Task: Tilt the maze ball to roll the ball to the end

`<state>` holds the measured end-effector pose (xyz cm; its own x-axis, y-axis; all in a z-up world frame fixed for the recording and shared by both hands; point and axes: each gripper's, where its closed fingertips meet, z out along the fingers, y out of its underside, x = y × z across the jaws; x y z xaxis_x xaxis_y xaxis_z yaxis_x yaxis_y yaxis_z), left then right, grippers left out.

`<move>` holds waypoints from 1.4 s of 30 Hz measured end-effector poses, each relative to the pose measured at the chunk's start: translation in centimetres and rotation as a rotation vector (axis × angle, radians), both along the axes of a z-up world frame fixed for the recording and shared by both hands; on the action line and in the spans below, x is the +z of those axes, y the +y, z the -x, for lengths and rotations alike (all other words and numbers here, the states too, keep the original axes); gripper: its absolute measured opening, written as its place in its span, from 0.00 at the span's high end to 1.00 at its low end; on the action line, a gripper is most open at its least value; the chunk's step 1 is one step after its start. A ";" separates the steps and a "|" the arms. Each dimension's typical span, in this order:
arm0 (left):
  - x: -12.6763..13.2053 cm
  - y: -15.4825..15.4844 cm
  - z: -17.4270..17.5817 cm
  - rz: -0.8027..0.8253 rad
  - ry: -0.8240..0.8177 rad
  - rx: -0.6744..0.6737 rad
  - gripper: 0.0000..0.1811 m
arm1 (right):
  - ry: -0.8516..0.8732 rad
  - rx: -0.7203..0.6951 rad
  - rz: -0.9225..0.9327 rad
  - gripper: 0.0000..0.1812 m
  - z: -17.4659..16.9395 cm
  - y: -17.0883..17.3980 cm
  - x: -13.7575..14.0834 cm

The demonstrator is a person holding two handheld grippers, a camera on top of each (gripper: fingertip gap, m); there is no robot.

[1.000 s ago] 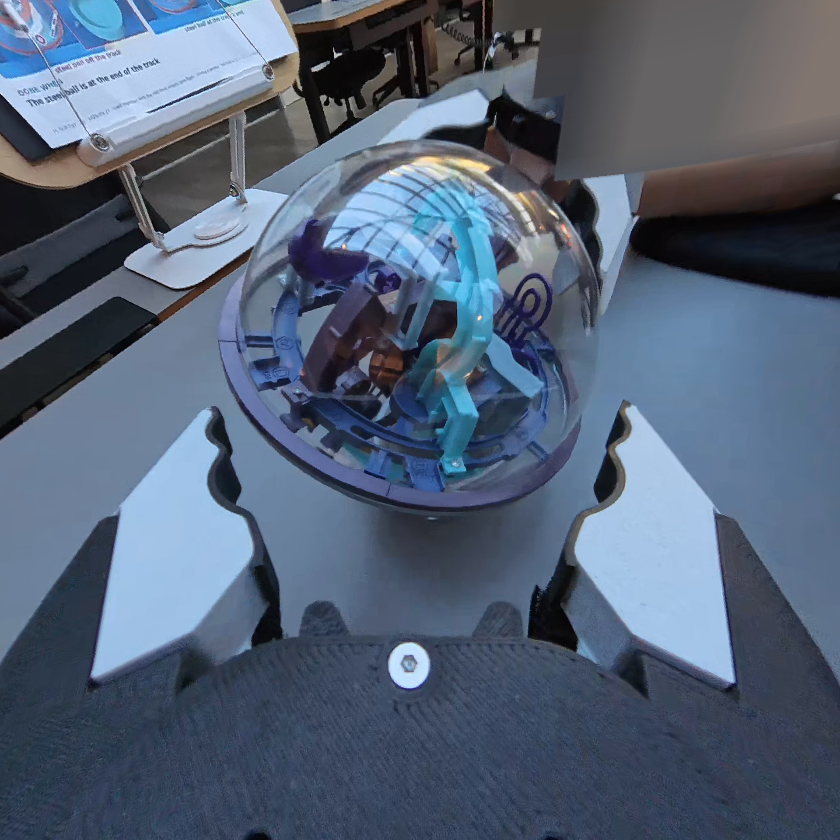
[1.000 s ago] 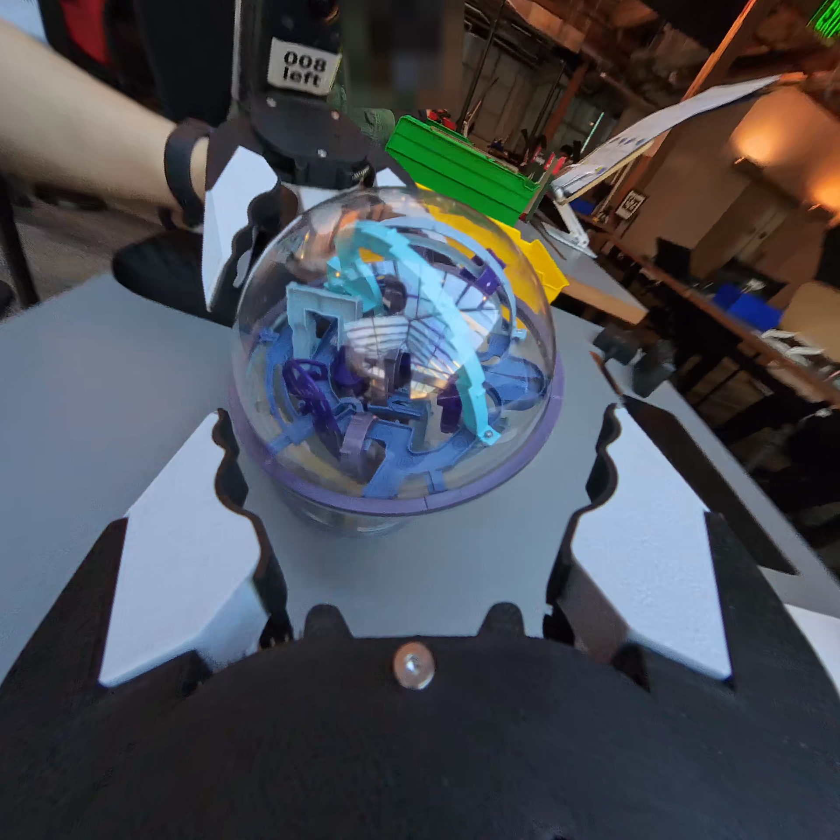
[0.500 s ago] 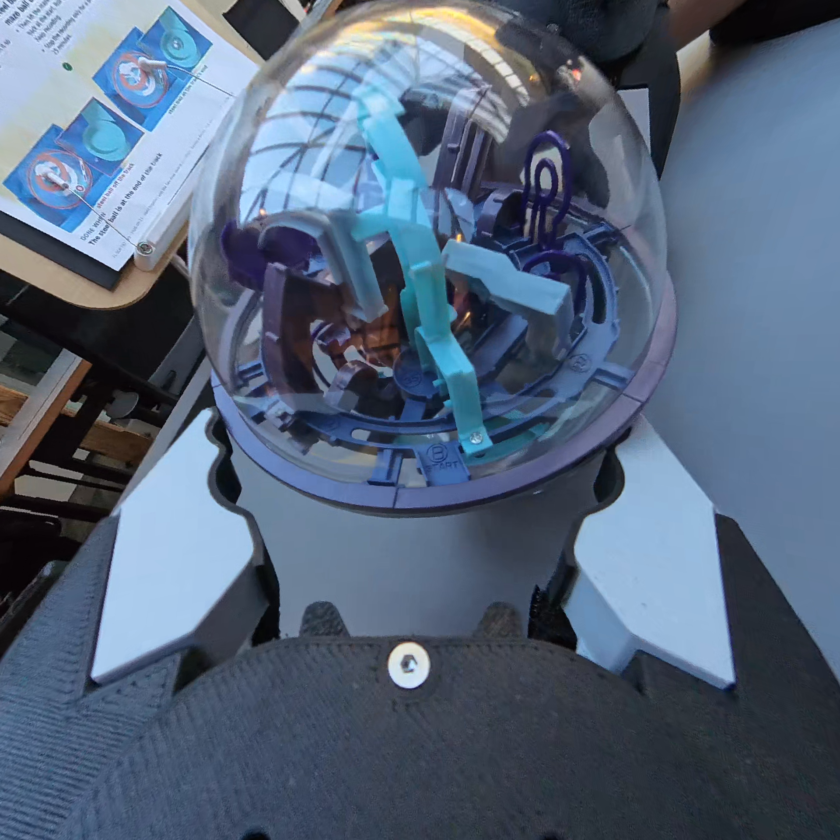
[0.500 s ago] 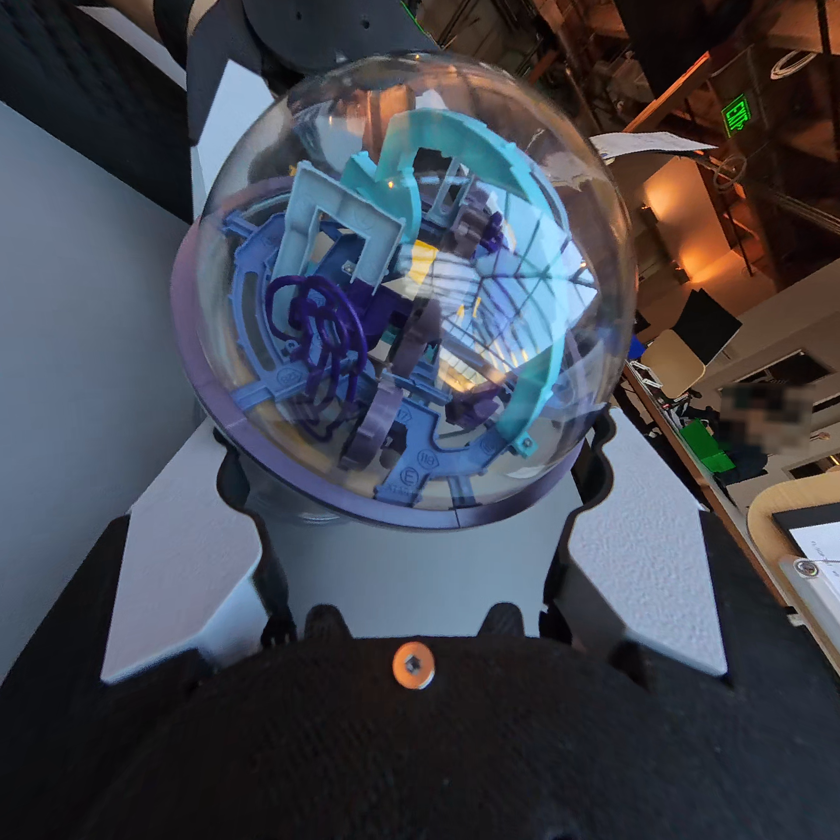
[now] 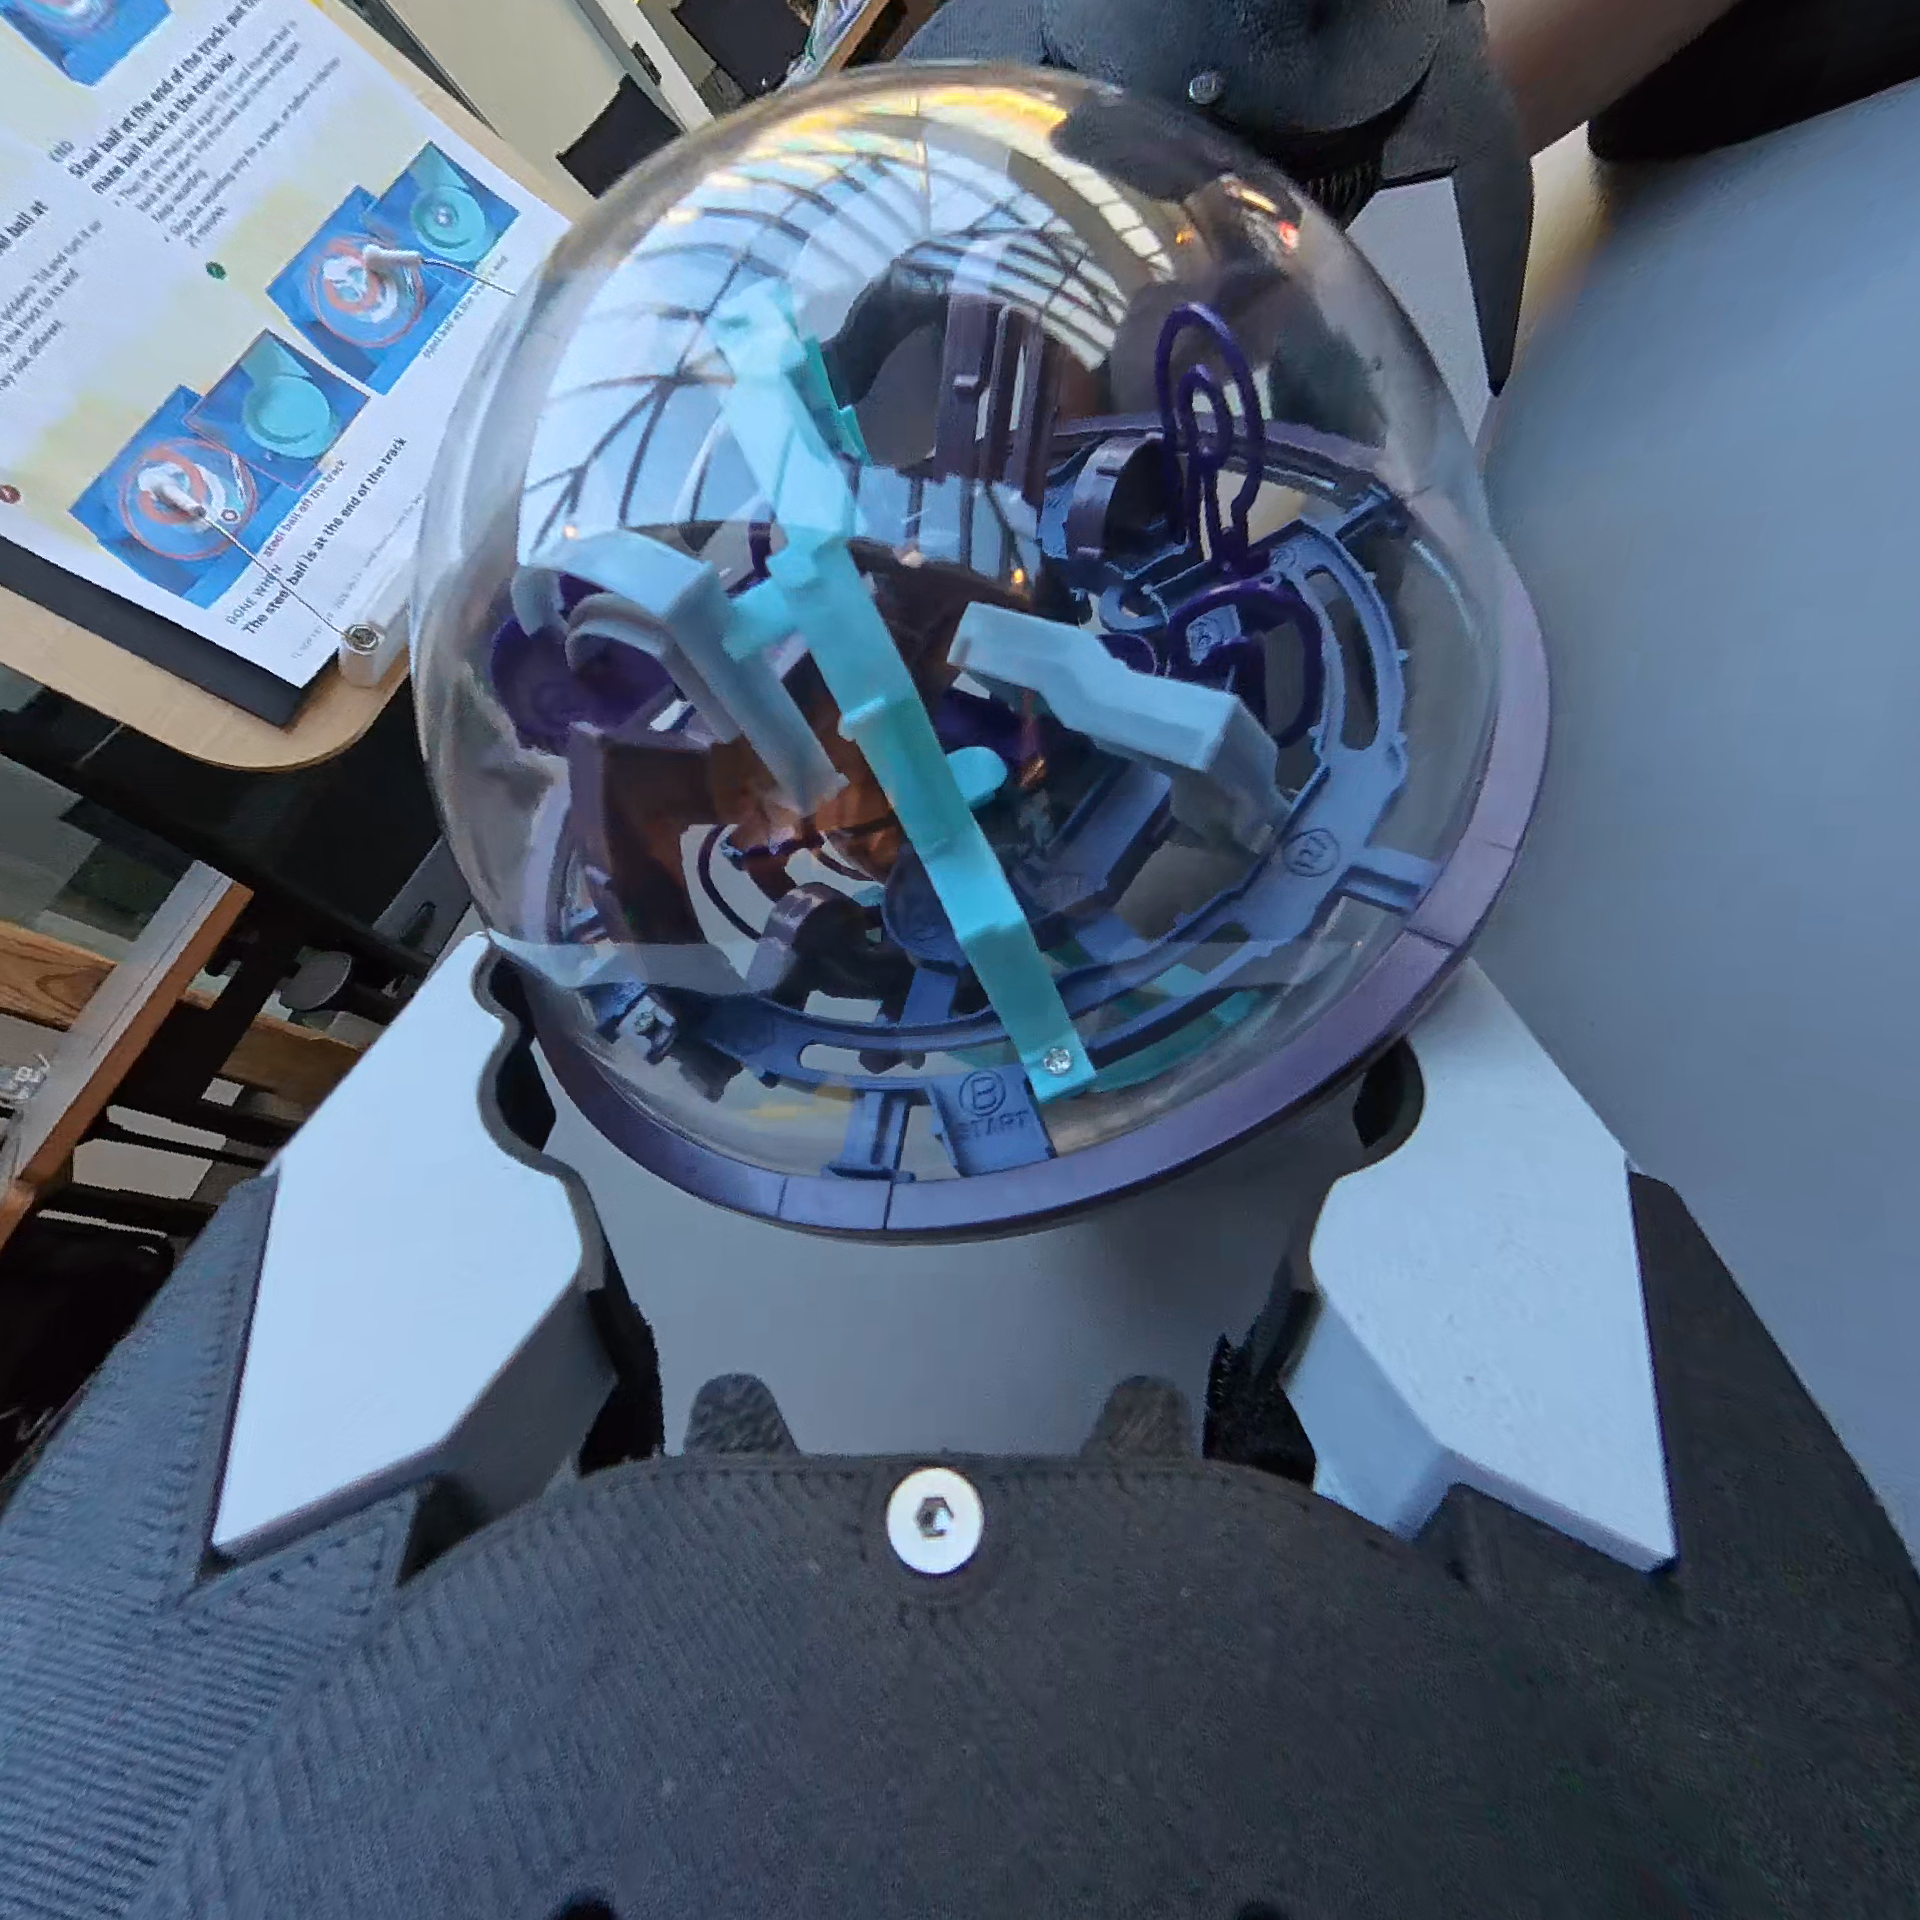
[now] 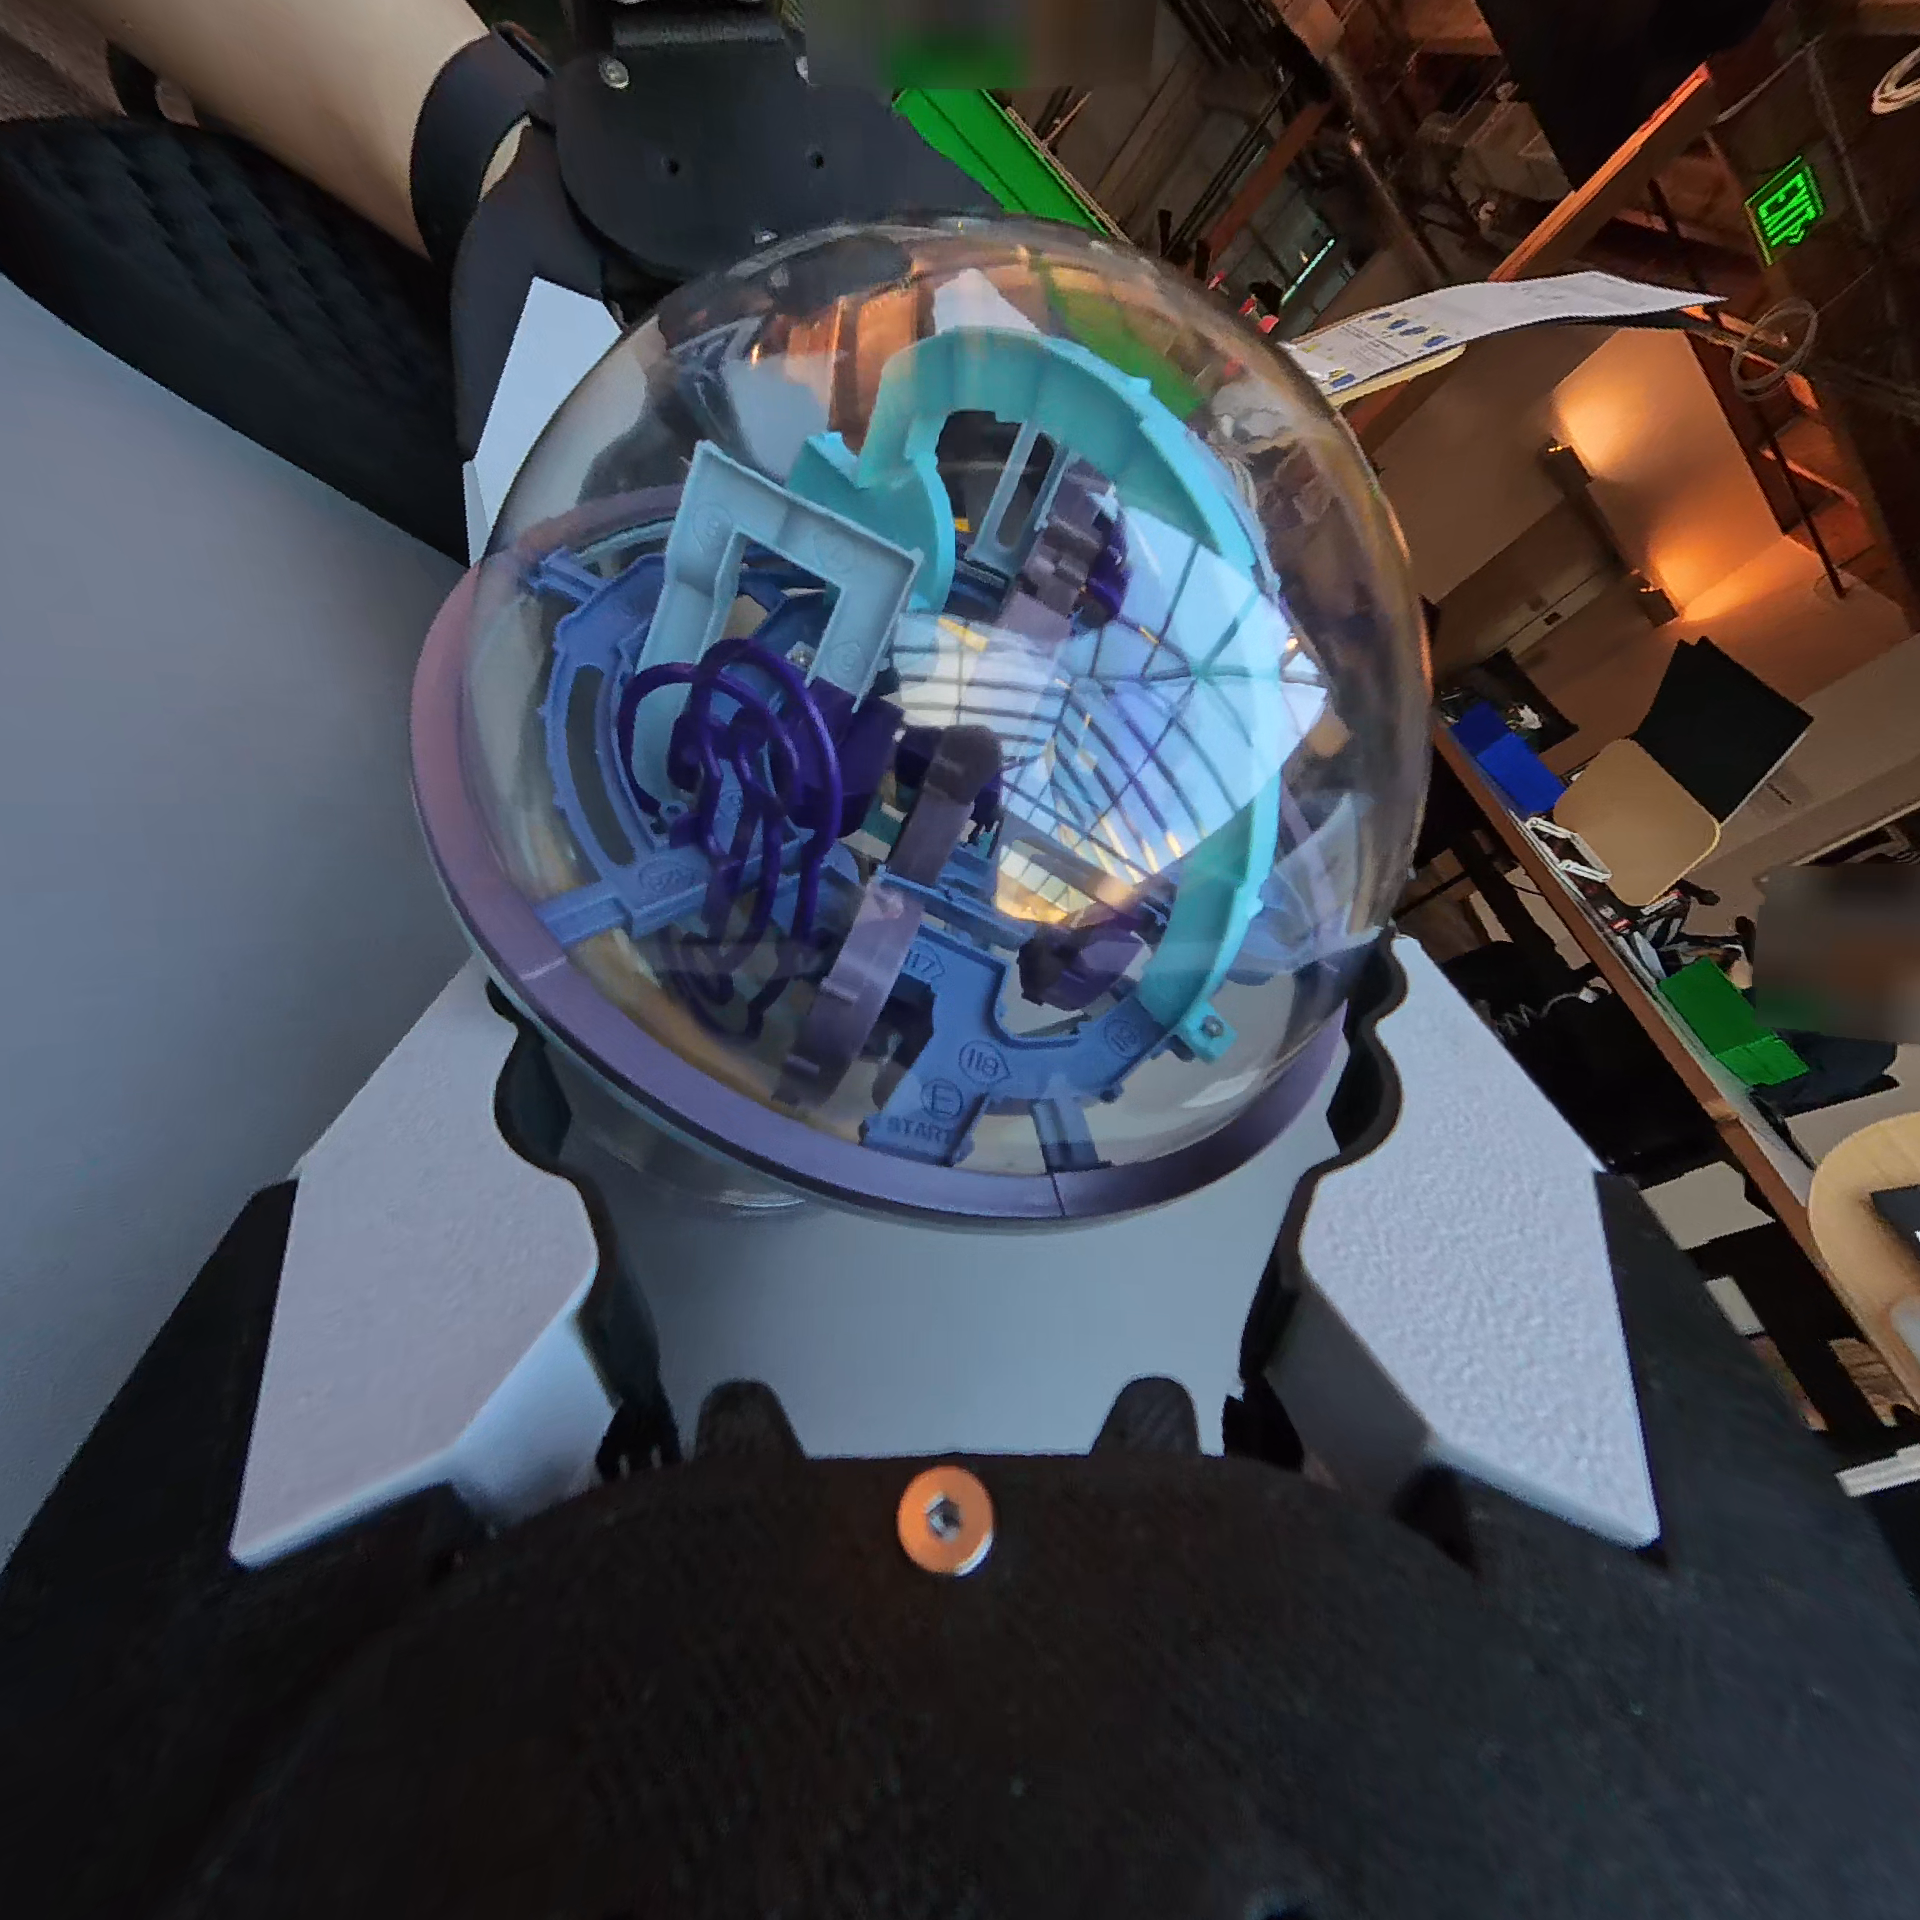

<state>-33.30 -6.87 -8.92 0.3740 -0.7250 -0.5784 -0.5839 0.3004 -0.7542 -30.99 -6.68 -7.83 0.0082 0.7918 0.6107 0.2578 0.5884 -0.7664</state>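
Note:
The maze ball (image 5: 977,665) is a clear sphere with a purple rim and blue, teal and purple tracks inside. It is held off the grey table, tilted, and pinched between my two grippers from opposite sides. My left gripper (image 5: 945,1013) has wide jaws, and its fingertips (image 5: 499,997) press against the rim. My right gripper (image 6: 935,982) is also wide open, cradling the ball (image 6: 914,707) the same way. Each gripper shows beyond the ball in the other's view: the right gripper (image 5: 1351,104) and the left gripper (image 6: 707,156). I cannot make out the small steel ball inside.
The grey table (image 5: 1714,727) lies below and to the right, and shows at the left in the right wrist view (image 6: 156,727). An instruction sheet on a stand (image 5: 208,312) is at the left. A person's arm (image 6: 260,104), a green bin (image 6: 987,156) and cluttered benches are behind.
One second ago the ball sat on the table between the two open grippers. Both closed in against it and lifted it. It now sits closer and more tilted.

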 end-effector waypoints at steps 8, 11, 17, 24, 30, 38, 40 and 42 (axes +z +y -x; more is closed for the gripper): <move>-0.3 -0.5 -0.3 0.194 -0.131 -0.037 0.13 | 0.001 0.048 0.213 0.17 0.1 -0.6 0.5; -0.3 -0.7 -0.1 0.180 -0.126 -0.037 0.13 | -0.002 0.045 0.192 0.17 0.1 -0.8 0.4; -0.6 -1.2 1.5 0.183 -0.103 0.032 0.14 | -0.017 0.021 0.068 0.20 -0.1 -1.0 0.2; 0.4 -2.9 3.9 0.344 -0.254 0.091 0.13 | 0.001 0.026 0.114 0.20 -0.4 -1.2 0.5; 2.8 -3.7 4.4 0.559 -0.541 0.116 0.13 | 0.010 0.122 0.396 0.16 -1.8 -2.1 1.1; 2.8 -3.1 2.5 0.748 -0.704 0.232 0.13 | 0.036 0.189 1.097 0.16 -1.4 -1.1 1.6; 2.5 -2.8 1.9 0.792 -0.746 0.257 0.14 | -0.016 0.189 1.127 0.17 -0.7 -2.0 0.6; 2.1 -2.8 1.0 0.842 -0.771 0.250 0.15 | -0.022 0.155 1.098 0.18 -0.2 -2.1 -0.1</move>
